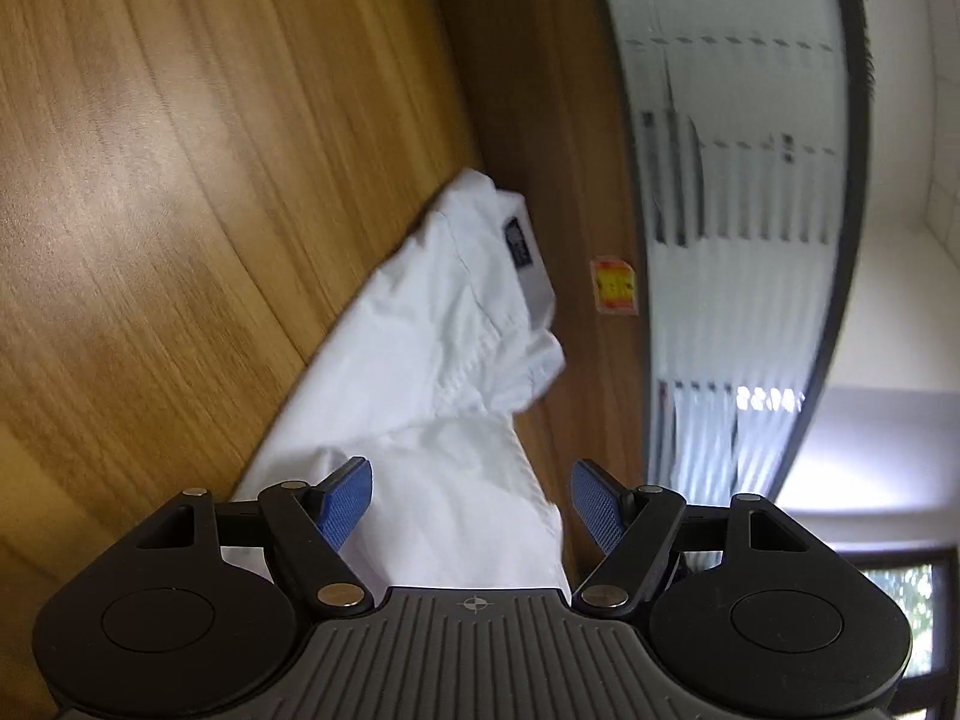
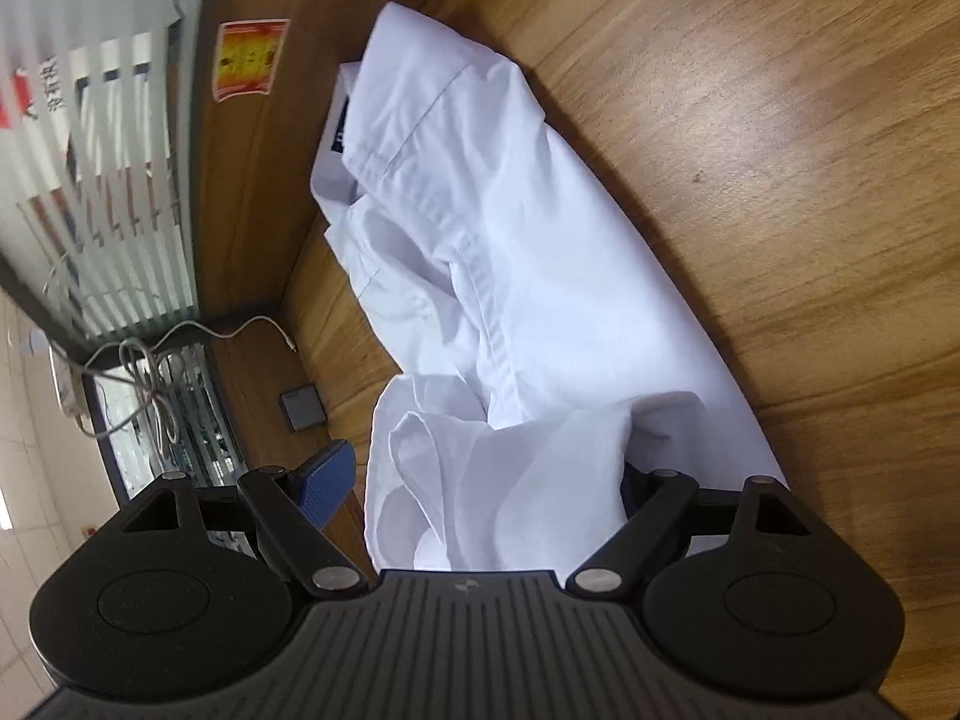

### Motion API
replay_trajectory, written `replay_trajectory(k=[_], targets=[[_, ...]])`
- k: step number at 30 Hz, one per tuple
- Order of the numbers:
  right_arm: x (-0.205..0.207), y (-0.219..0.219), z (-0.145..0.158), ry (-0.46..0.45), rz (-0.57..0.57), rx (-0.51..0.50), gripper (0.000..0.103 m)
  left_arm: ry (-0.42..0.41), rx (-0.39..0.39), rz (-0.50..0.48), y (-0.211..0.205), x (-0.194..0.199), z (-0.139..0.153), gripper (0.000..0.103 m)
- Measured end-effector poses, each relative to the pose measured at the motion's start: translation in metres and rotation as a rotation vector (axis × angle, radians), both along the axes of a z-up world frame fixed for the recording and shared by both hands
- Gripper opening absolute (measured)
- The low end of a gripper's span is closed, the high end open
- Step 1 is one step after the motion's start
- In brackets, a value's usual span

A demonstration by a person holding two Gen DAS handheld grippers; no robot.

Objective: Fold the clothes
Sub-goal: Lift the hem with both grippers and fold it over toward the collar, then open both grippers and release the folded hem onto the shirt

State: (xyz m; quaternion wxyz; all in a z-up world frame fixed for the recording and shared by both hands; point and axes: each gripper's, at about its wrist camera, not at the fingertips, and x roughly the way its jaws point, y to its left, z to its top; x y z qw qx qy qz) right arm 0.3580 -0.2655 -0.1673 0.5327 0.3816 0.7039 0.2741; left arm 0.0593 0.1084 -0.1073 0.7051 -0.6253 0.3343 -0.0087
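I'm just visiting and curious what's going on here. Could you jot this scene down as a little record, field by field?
Garment: white shirt, crumpled, dark label at the collar
Surface: wooden table
Left gripper: jaws open, shirt cloth lying between them
Right gripper: jaws open, bunched cloth between them, one blue pad hidden by it
Sticker: red and yellow sticker on the wooden panel behind the shirt
Other items: white cable and a small grey square object off to one side
Folding: not tidy yet
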Motion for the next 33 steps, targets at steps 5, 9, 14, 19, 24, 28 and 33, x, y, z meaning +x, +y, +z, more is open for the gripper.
replay_trajectory(k=[5, 9, 14, 19, 24, 28, 33], targets=[[-0.017, -0.016, 0.022, -0.091, 0.008, -0.007, 0.087, 0.024, 0.258, -0.153, -0.02, -0.005, 0.035, 0.076], [-0.033, -0.027, 0.044, -0.216, 0.033, -0.06, 0.087, 0.021, 0.411, -0.26, -0.042, -0.009, 0.053, 0.076], [-0.063, -0.033, 0.077, -0.43, 0.088, -0.15, 0.087, 0.038, 0.541, -0.336, -0.069, -0.01, 0.064, 0.076], [-0.099, -0.027, 0.095, -0.622, 0.195, -0.239, 0.087, 0.059, 0.63, -0.419, -0.091, -0.006, 0.065, 0.076], [-0.137, -0.02, 0.105, -0.805, 0.293, -0.324, 0.087, 0.084, 0.717, -0.502, -0.113, -0.001, 0.066, 0.076], [-0.167, -0.014, 0.113, -0.948, 0.371, -0.391, 0.087, 0.121, 0.789, -0.561, -0.126, 0.002, 0.064, 0.076], [-0.174, -0.013, 0.113, -0.972, 0.385, -0.411, 0.087, 0.116, 0.858, -0.608, -0.136, 0.005, 0.068, 0.076]])
